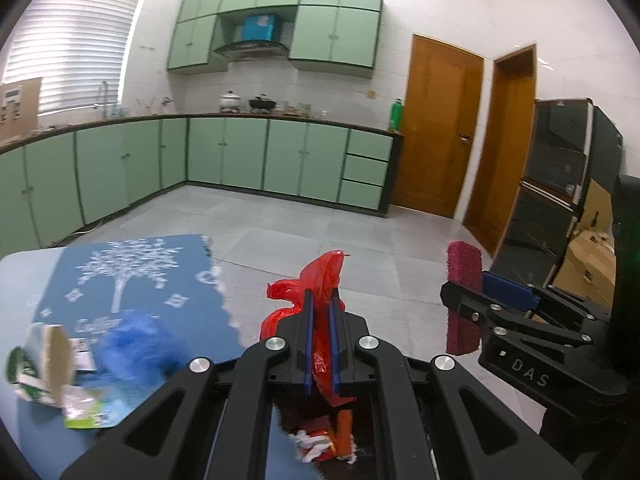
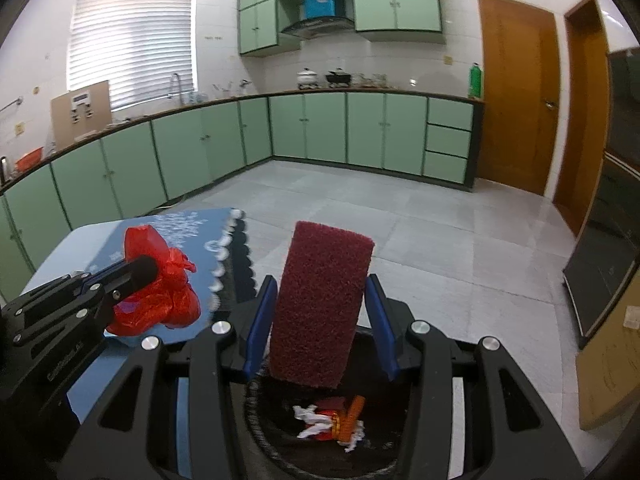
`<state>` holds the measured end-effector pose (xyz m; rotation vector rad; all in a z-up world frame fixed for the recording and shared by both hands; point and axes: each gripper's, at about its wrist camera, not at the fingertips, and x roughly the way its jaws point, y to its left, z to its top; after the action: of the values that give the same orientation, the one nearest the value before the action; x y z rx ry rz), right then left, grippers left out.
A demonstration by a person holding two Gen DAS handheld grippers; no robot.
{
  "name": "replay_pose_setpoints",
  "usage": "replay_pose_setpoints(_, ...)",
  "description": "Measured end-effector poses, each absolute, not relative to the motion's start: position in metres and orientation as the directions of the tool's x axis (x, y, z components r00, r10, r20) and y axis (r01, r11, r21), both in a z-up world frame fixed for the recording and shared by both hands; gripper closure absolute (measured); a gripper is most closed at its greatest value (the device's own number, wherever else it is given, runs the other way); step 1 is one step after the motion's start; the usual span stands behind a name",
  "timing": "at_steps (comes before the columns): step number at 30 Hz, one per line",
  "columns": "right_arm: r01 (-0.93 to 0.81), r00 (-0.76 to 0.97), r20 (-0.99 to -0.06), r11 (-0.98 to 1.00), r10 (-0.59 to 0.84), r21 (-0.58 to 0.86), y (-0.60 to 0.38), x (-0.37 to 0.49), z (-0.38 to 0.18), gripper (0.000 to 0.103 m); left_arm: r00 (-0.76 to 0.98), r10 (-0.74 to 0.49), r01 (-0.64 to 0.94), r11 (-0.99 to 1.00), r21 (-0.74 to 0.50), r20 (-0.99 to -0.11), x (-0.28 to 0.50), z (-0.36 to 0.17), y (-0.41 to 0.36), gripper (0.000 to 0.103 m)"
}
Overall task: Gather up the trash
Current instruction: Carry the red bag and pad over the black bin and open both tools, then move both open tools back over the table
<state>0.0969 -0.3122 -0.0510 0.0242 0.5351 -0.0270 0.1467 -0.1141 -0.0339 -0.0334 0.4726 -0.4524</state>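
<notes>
The left gripper (image 1: 321,308) has its blue fingers (image 1: 308,332) squeezed tight on a red plastic bag (image 1: 320,276), in the middle of the left picture. The right gripper (image 2: 322,316) holds a dark red sponge (image 2: 320,304) standing up between its fingers, though gaps show at both sides. Below both, at the bottom of each picture, is a black bin (image 2: 264,428) with wrappers (image 2: 332,422) inside. At lower left sits a blue mat (image 1: 132,280) with a crushed carton (image 1: 44,364) and a blurry blue lump (image 1: 136,344).
</notes>
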Motion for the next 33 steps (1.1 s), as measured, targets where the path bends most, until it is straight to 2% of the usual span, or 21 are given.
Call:
replay_pose_setpoints(11, 0.123, 0.802, -0.59, 0.992, -0.096, 0.005, -0.364, 0.129, -0.104, 0.059, 0.718, -0.483, 0.479, 0.865, -0.148, -0.501, 0.185, -0.072, -0.173, 0.097)
replay_pose_setpoints(18, 0.135, 0.769, -0.633, 0.991, -0.092, 0.02, -0.384, 0.145, -0.128, 0.058, 0.698, -0.489, 0.495, 0.857, -0.14, -0.523, 0.198, -0.087, -0.191, 0.095)
replay_pose_setpoints(19, 0.135, 0.76, -0.643, 0.991, -0.092, 0.018, -0.384, 0.147, -0.13, 0.056, 0.7, -0.486, 0.493, 0.859, -0.138, -0.523, 0.199, -0.088, -0.192, 0.088)
replay_pose_setpoints(20, 0.14, 0.752, -0.652, 0.99, -0.095, 0.017, -0.386, 0.149, -0.134, 0.053, 0.701, -0.482, 0.491, 0.861, -0.134, -0.526, 0.2, -0.09, -0.193, 0.073)
replay_pose_setpoints(22, 0.147, 0.746, -0.659, 0.989, -0.096, 0.021, -0.389, 0.15, -0.136, 0.042, 0.706, -0.479, 0.486, 0.864, -0.136, -0.521, 0.2, -0.09, -0.191, 0.056)
replay_pose_setpoints(25, 0.167, 0.741, -0.662, 0.986, -0.114, 0.018, -0.394, 0.149, -0.137, 0.03, 0.711, -0.481, 0.478, 0.866, -0.149, -0.513, 0.199, -0.087, -0.187, 0.048)
replay_pose_setpoints(27, 0.187, 0.739, -0.661, 0.982, -0.13, 0.017, -0.396, 0.148, -0.136, 0.026, 0.716, -0.477, 0.467, 0.87, -0.158, -0.51, 0.201, -0.083, -0.183, 0.046)
replay_pose_setpoints(30, 0.209, 0.741, -0.657, 0.978, -0.142, 0.025, -0.397, 0.144, -0.132, 0.013, 0.728, -0.464, 0.442, 0.88, -0.172, -0.504, 0.201, -0.076, -0.171, 0.039)
replay_pose_setpoints(33, 0.208, 0.748, -0.652, 0.977, -0.126, 0.05, -0.394, 0.141, -0.126, 0.009, 0.751, -0.439, 0.41, 0.896, -0.173, -0.492, 0.2, -0.067, -0.155, 0.032)
